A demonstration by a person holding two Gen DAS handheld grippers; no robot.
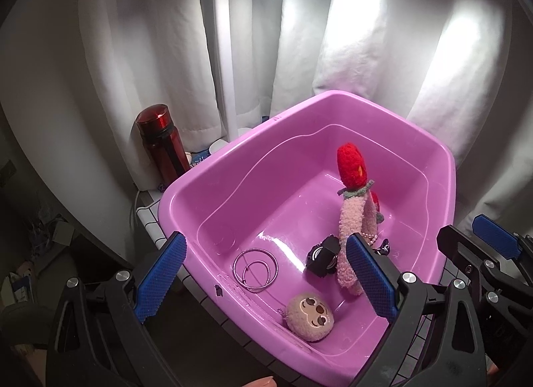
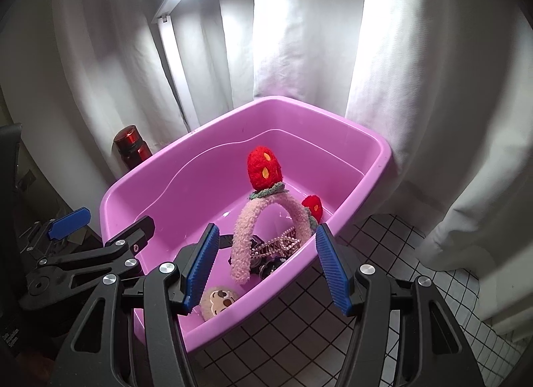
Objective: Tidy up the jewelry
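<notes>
Both grippers hang with jaws spread wide and nothing between the pads: the left gripper [image 1: 266, 278] over the near rim of the pink tub [image 1: 446, 167], the right gripper [image 2: 266, 263] over its near right edge. Inside the tub, a fuzzy pink headband [image 2: 266, 217] with red strawberry puffs stands arched toward the right side, over a rhinestone hair clip [image 2: 283, 245] whose lettering is too small to read. Silver bangles [image 1: 255, 267] lie near the front wall, and a round plush face charm [image 1: 310, 319] sits in the front corner. A red bottle [image 1: 162, 140] stands beyond the tub's left edge on the tiled surface [image 2: 383, 253].
</notes>
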